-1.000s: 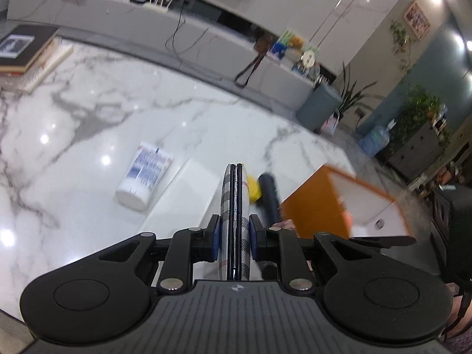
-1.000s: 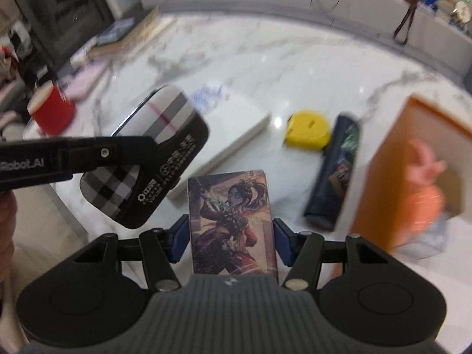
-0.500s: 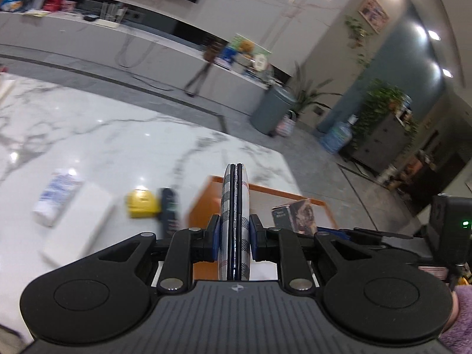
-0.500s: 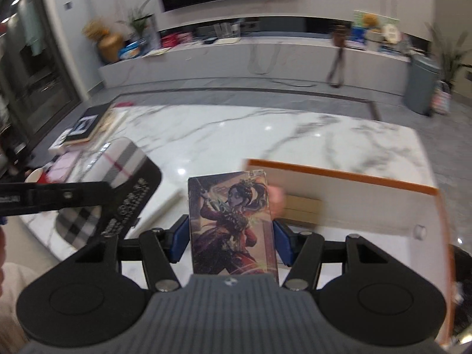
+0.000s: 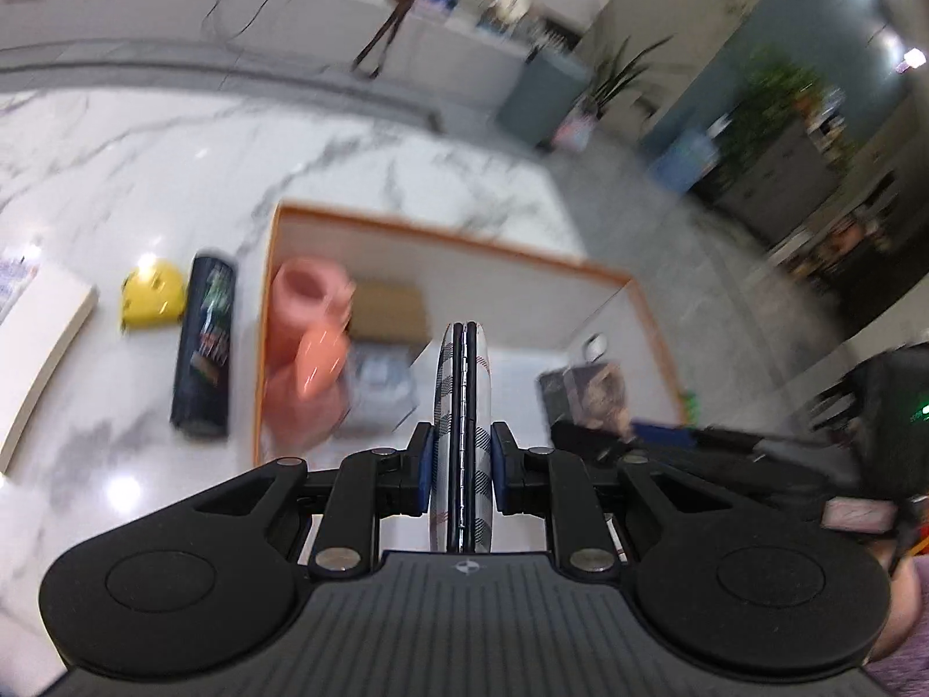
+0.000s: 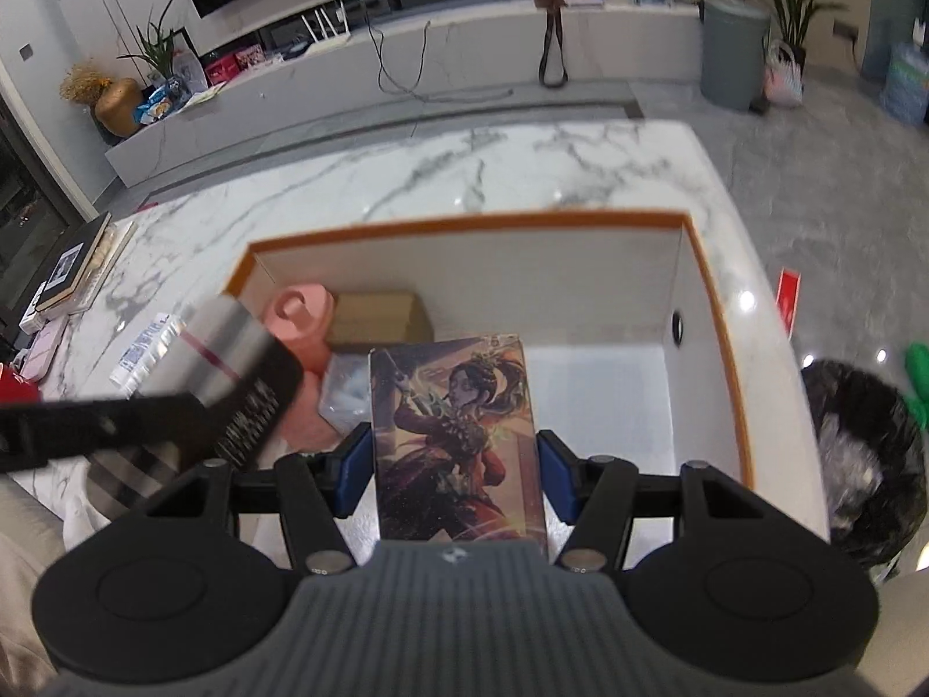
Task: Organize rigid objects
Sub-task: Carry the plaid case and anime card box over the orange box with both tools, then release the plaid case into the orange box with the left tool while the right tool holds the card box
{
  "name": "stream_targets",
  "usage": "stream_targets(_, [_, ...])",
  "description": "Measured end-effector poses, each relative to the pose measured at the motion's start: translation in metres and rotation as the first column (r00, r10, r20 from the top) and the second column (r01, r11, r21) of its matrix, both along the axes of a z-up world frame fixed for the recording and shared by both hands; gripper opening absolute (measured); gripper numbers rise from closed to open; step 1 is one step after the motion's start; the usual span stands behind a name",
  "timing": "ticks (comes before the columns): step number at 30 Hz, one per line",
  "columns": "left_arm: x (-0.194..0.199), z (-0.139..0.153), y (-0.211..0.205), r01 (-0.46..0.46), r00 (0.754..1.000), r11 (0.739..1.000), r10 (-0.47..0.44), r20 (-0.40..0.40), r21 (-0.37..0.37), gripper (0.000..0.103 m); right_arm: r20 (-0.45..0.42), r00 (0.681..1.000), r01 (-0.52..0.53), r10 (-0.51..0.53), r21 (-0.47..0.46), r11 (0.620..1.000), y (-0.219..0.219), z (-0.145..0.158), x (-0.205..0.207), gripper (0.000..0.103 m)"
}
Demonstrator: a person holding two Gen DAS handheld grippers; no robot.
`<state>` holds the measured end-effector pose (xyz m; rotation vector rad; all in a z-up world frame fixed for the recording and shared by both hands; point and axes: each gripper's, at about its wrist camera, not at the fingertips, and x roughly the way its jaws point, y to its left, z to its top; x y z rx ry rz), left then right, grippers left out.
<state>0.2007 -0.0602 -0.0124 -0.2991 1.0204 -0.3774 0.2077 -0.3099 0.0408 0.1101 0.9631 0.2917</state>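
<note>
My left gripper is shut on a flat plaid case, held edge-on above the orange-rimmed box. In the right wrist view the same plaid case hangs at the left over the box's near left corner. My right gripper is shut on an illustrated card box showing a dark-haired figure, held over the orange-rimmed box. Inside lie a pink bottle, a brown carton and a clear packet. The box's right half shows bare white floor.
Left of the box on the marble table lie a dark tube, a yellow tape measure and a white book. Books are stacked at the far left. A black-lined bin stands right of the table.
Both grippers have swept right across the table with their loads and now hang over the orange box. The box interior, seen only in part before, is now in full view.
</note>
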Motion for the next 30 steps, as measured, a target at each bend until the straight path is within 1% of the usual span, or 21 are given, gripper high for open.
stream_targets(3, [0.004, -0.01, -0.007, -0.021, 1.0, 0.998, 0.022, -0.022, 0.056, 0.022, -0.03, 0.999, -0.01, 0.01, 0.015, 1.0, -0.004, -0.013, 0.008, 0.059])
stream_targets(5, [0.007, -0.011, -0.016, 0.007, 1.0, 0.995, -0.005, -0.021, 0.102, 0.022, -0.052, 0.998, -0.023, 0.024, 0.03, 0.999, -0.004, -0.022, 0.011, 0.059])
stream_targets(7, [0.01, -0.014, -0.022, 0.029, 0.999, 0.992, -0.024, -0.046, 0.124, 0.022, -0.069, 0.997, -0.034, 0.037, 0.044, 0.998, -0.003, -0.029, 0.015, 0.059])
stream_targets(9, [0.017, -0.018, -0.029, 0.093, 0.994, 0.984, -0.084, -0.065, 0.154, 0.022, -0.079, 0.996, -0.038, 0.042, 0.049, 0.998, -0.004, -0.036, 0.018, 0.059])
stream_targets(10, [0.018, -0.017, -0.032, 0.138, 0.989, 0.975, -0.127, -0.072, 0.177, 0.022, -0.083, 0.996, -0.04, 0.044, 0.052, 0.998, -0.005, -0.037, 0.02, 0.059])
stream_targets(11, [0.02, -0.019, -0.039, 0.195, 0.98, 0.958, -0.182, -0.077, 0.212, 0.022, -0.083, 0.996, -0.039, 0.044, 0.053, 0.998, -0.007, -0.038, 0.02, 0.059])
stream_targets(12, [0.022, -0.02, -0.043, 0.263, 0.965, 0.932, -0.252, -0.079, 0.251, 0.022, -0.08, 0.996, -0.041, 0.045, 0.051, 0.998, -0.009, -0.039, 0.022, 0.059])
stream_targets(13, [0.019, -0.02, -0.049, 0.322, 0.947, 0.901, -0.312, -0.08, 0.29, 0.022, -0.078, 0.996, -0.044, 0.048, 0.047, 0.998, -0.012, -0.04, 0.022, 0.059])
stream_targets(14, [0.019, -0.022, -0.054, 0.387, 0.92, 0.856, -0.383, -0.082, 0.344, 0.022, -0.08, 0.995, -0.048, 0.051, 0.043, 0.998, -0.014, -0.04, 0.023, 0.059])
stream_targets(16, [0.016, -0.025, -0.063, 0.493, 0.854, 0.746, -0.513, -0.085, 0.448, 0.022, -0.086, 0.994, -0.06, 0.062, 0.034, 0.998, -0.016, -0.041, 0.025, 0.059])
stream_targets(17, [0.015, -0.025, -0.067, 0.536, 0.816, 0.688, -0.571, -0.092, 0.489, 0.022, -0.088, 0.994, -0.065, 0.067, 0.029, 0.997, -0.017, -0.042, 0.025, 0.059])
stream_targets(19, [0.012, -0.027, -0.073, 0.613, 0.725, 0.564, -0.68, -0.111, 0.553, 0.022, -0.092, 0.993, -0.079, 0.081, 0.022, 0.997, -0.016, -0.043, 0.026, 0.059])
stream_targets(20, [0.012, -0.029, -0.075, 0.646, 0.678, 0.507, -0.725, -0.122, 0.571, 0.022, -0.094, 0.992, -0.086, 0.087, 0.02, 0.996, -0.015, -0.044, 0.026, 0.059])
stream_targets(21, [0.012, -0.032, -0.078, 0.678, 0.63, 0.454, -0.764, -0.138, 0.579, 0.022, -0.097, 0.991, -0.091, 0.093, 0.019, 0.996, -0.014, -0.045, 0.026, 0.059])
stream_targets(23, [0.01, -0.038, -0.081, 0.728, 0.532, 0.335, -0.827, -0.184, 0.598, 0.022, -0.104, 0.989, -0.1, 0.101, 0.016, 0.995, -0.012, -0.047, 0.027, 0.059])
stream_targets(24, [0.009, -0.041, -0.083, 0.738, 0.494, 0.286, -0.846, -0.201, 0.611, 0.022, -0.107, 0.989, -0.104, 0.105, 0.015, 0.994, -0.011, -0.047, 0.027, 0.059])
stream_targets(27, [0.008, -0.049, -0.088, 0.75, 0.432, 0.204, -0.871, -0.233, 0.629, 0.022, -0.115, 0.986, -0.115, 0.116, 0.013, 0.993, -0.009, -0.049, 0.027, 0.059])
stream_targets(29, [0.002, -0.054, -0.086, 0.735, 0.374, 0.129, -0.896, -0.239, 0.666, 0.022, -0.124, 0.984, -0.124, 0.125, 0.014, 0.992, -0.008, -0.05, 0.028, 0.059])
stream_targets(30, [0.0, -0.056, -0.085, 0.728, 0.354, 0.1, -0.902, -0.247, 0.678, 0.022, -0.128, 0.983, -0.128, 0.129, 0.015, 0.992, -0.007, -0.051, 0.028, 0.059])
